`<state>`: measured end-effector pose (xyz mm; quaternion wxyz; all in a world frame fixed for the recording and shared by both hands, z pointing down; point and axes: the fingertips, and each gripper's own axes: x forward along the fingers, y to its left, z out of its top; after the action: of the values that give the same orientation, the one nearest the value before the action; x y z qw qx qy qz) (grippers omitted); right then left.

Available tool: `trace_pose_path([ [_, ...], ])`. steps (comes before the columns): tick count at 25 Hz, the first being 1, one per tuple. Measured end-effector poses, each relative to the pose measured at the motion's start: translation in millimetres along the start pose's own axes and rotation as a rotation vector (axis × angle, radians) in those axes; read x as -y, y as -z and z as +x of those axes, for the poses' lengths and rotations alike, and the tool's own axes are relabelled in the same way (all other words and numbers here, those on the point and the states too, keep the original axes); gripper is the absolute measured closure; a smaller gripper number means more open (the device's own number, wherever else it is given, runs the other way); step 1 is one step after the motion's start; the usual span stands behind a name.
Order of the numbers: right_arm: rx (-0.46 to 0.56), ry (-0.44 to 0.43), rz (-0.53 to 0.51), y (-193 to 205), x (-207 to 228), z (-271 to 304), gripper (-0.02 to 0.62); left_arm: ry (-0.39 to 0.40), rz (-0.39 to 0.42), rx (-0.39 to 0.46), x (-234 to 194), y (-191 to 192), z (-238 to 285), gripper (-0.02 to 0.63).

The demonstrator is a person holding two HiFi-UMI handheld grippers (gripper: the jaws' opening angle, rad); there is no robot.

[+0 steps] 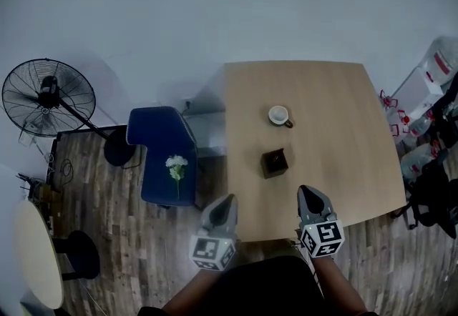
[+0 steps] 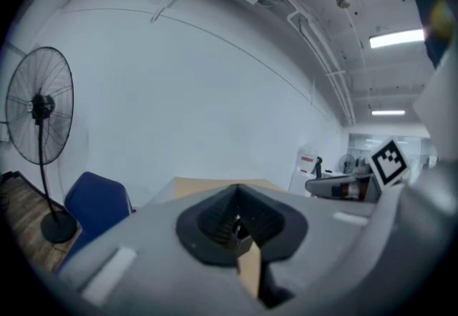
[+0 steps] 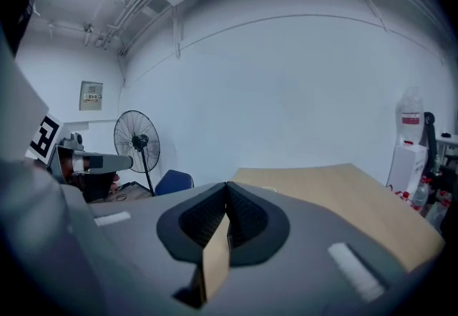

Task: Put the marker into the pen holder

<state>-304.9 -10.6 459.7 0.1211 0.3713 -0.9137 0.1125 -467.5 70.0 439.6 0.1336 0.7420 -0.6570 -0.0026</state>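
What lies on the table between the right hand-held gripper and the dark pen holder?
Nothing, only bare table between the right hand-held gripper and the pen holder, as the head view shows. The mug stands beyond the holder.

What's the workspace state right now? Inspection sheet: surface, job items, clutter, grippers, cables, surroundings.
Surface: wooden table, two things on it.
Job's things: dark pen holder near the table's middle; marker: nothing seen.
Clutter: white mug beyond the pen holder.
Grippers: left gripper and right gripper by the near edge, jaws together, nothing held.
Cables: loose wires on the floor near the fan.
Surroundings: standing fan; blue chair carrying a white flower.
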Motion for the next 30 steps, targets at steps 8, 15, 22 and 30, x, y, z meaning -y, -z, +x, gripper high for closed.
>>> trace_pose_path([
  [8, 0.08, 0.014, 0.01, -11, -81, -52, 0.594, -0.04, 0.03, 0.078, -26, -19, -110, 0.603],
  [15, 0.091, 0.033, -0.038, -8, -107, -73, 0.594, -0.05, 0.042, 0.111, -28, -22, -145, 0.603],
  [22, 0.095, 0.035, -0.066, -6, -120, -90, 0.594, -0.018, 0.051, 0.112, -15, -23, -155, 0.603],
  [30, 0.085, 0.029, -0.044, 3, -117, -98, 0.595, 0.005, 0.043, 0.115, -3, -19, -151, 0.603],
])
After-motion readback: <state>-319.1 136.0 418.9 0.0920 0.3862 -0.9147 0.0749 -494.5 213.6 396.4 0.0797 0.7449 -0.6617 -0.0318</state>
